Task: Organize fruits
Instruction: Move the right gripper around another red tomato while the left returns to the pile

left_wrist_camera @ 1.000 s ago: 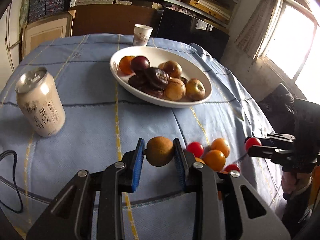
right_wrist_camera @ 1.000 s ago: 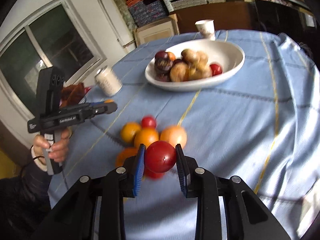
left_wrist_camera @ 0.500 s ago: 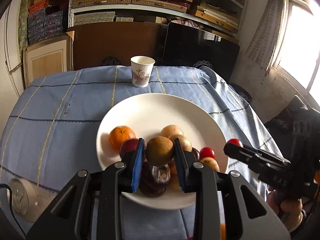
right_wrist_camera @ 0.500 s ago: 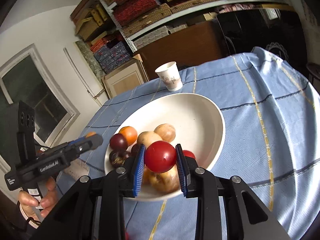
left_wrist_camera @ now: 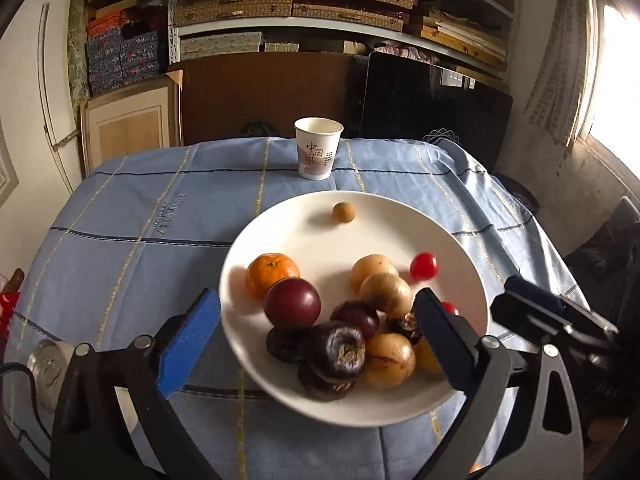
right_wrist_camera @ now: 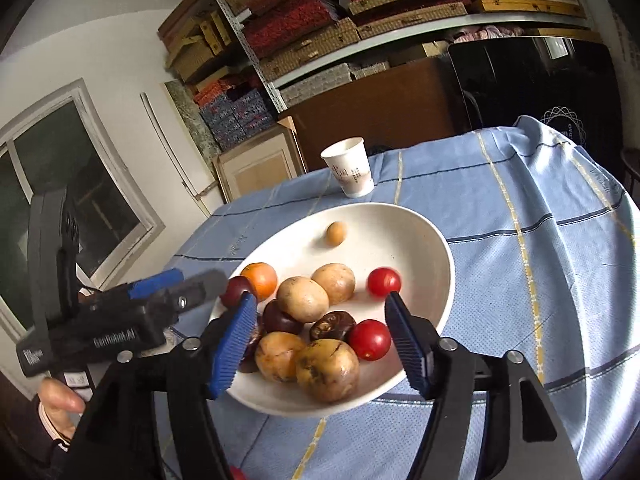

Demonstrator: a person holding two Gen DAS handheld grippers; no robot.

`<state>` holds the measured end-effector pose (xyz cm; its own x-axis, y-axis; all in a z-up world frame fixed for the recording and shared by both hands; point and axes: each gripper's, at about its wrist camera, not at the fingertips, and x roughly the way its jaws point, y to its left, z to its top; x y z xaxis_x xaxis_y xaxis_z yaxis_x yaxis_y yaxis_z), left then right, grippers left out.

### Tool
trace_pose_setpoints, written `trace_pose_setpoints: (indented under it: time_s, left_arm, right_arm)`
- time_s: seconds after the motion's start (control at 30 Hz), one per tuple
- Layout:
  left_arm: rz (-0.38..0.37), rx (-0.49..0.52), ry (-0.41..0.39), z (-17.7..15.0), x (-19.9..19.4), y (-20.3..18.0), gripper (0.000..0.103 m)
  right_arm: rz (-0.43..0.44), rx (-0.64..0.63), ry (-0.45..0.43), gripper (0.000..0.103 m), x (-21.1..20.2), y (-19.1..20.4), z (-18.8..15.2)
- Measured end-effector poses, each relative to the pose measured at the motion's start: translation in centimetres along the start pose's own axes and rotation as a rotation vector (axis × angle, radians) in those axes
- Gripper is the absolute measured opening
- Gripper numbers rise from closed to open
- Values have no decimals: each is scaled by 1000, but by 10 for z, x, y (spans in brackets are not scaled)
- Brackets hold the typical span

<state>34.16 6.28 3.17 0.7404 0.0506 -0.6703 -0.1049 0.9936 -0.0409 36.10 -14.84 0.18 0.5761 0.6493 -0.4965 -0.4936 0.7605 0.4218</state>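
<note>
A white bowl (left_wrist_camera: 312, 240) on the blue tablecloth holds several fruits: an orange (left_wrist_camera: 272, 274), a purple plum (left_wrist_camera: 292, 303), tan round fruits, dark wrinkled ones and red tomatoes. A small brown fruit (left_wrist_camera: 343, 213) lies alone at the bowl's far side, and a red tomato (left_wrist_camera: 424, 266) lies at the right. My left gripper (left_wrist_camera: 320, 338) is open and empty above the bowl's near side. My right gripper (right_wrist_camera: 320, 340) is open and empty above the bowl (right_wrist_camera: 420, 236); the small brown fruit (right_wrist_camera: 335, 233) and a red tomato (right_wrist_camera: 384, 282) lie beyond it.
A paper cup (left_wrist_camera: 319, 153) stands behind the bowl. A drink can (left_wrist_camera: 48, 368) stands at the table's near left. Shelves with stacked boxes and a dark cabinet are behind the table. The other gripper shows at each view's edge (left_wrist_camera: 552, 320) (right_wrist_camera: 100, 328).
Both grippers have opened above the bowl. The brown fruit has left my left gripper and the red tomato has left my right gripper; both now lie in the bowl.
</note>
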Motion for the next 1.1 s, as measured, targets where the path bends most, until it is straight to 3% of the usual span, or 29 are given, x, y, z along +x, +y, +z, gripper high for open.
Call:
trace_pose_setpoints:
  time_s: [0.13,0.27,0.53,0.6,0.73,0.87,1.1]
  left_arm:
    - [75,56,-41,-27,-29,1,98]
    - [97,63,-41,-56,-51,4,98]
    - [-38,-81,14,-114,-71,28,98]
    - [-28,-82,48,-126,-69,29,98]
    - [16,-61,62,-138,-70,27,98]
    - [19,-84,49,-139,-76,34,98]
    - [-16,-122,108,-142,-73,41,98]
  right_arm:
    - [-6,-26,-7,76,-18,8,-8]
    - [-28,-73,-5,79,-34,17,-21]
    - [-42,-205,23,79,-62,37,-62]
    - [-53,-220,21,79,-67,40,-68]
    - [-31,-212,42,79,-69,42,-74]
    - [31,-206,136,79,-63,44,-83]
    - [107,-339,173,74,-83,65,-102]
